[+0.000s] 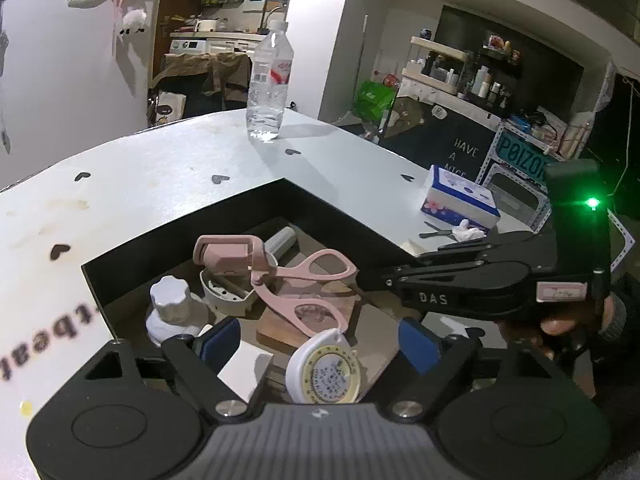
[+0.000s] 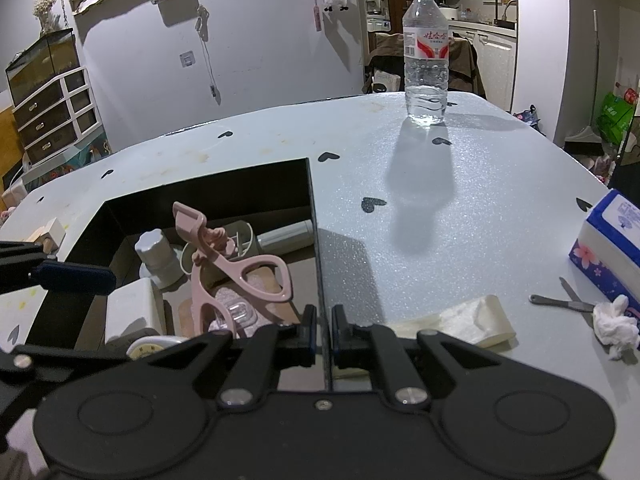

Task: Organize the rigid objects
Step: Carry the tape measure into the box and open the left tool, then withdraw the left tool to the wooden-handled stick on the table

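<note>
A black open box (image 1: 224,216) sits on the white table. In it lie a pink eyelash curler (image 1: 276,276), a white jar (image 1: 170,308), a round white tape measure (image 1: 324,368), a grey tube (image 1: 282,240) and a wooden board (image 1: 280,328). My left gripper (image 1: 320,344) is open above the box, with the tape measure just below its blue pads. My right gripper (image 2: 323,330) is shut on the box's right wall (image 2: 316,240). The curler (image 2: 224,264) and jar (image 2: 154,252) also show in the right wrist view.
A clear water bottle (image 2: 426,56) stands at the table's far side. A tissue pack (image 2: 608,240), a crumpled tissue (image 2: 614,330), a metal nail file (image 2: 560,300) and a cream roll (image 2: 468,320) lie right of the box. Shelves and clutter stand beyond the table.
</note>
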`<state>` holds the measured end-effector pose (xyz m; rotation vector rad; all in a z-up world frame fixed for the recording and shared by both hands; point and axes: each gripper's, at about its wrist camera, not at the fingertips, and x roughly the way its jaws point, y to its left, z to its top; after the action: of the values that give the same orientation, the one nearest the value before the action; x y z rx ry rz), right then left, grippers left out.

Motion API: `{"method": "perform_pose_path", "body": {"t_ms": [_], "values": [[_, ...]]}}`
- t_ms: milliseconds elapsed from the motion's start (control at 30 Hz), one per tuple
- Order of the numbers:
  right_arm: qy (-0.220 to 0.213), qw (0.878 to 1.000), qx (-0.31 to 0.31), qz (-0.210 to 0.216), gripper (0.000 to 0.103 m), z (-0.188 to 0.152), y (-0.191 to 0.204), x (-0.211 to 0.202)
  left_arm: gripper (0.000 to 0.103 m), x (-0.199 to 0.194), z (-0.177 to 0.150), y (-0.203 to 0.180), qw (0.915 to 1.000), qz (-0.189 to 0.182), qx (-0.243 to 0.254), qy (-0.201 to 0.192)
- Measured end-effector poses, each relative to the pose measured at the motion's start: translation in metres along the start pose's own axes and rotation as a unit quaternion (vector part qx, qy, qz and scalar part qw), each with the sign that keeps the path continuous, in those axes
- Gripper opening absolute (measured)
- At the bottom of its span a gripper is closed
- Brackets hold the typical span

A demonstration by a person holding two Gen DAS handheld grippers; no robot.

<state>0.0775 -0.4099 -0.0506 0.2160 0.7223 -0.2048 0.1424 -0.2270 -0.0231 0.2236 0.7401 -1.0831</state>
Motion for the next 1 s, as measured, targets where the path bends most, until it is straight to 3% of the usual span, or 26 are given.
{"method": "perform_pose_path", "body": {"t_ms": [367, 600, 1000], "values": [[0.0, 1.0, 0.0, 0.0, 0.008, 0.0, 0.0, 0.0, 0.1, -0.007, 0.0, -0.001, 0.9999, 0.005, 0.006, -0.01], [-0.001, 1.0, 0.001, 0.0, 0.008, 0.0, 0.0, 0.0, 0.103, -0.017, 0.0, 0.004, 0.9995, 0.017, 0.002, -0.026], [-0.001, 1.0, 0.001, 0.0, 0.008, 0.0, 0.0, 0.0, 0.103, -0.049, -0.014, 0.046, 0.9922, 0.087, -0.067, -0.058]]}}
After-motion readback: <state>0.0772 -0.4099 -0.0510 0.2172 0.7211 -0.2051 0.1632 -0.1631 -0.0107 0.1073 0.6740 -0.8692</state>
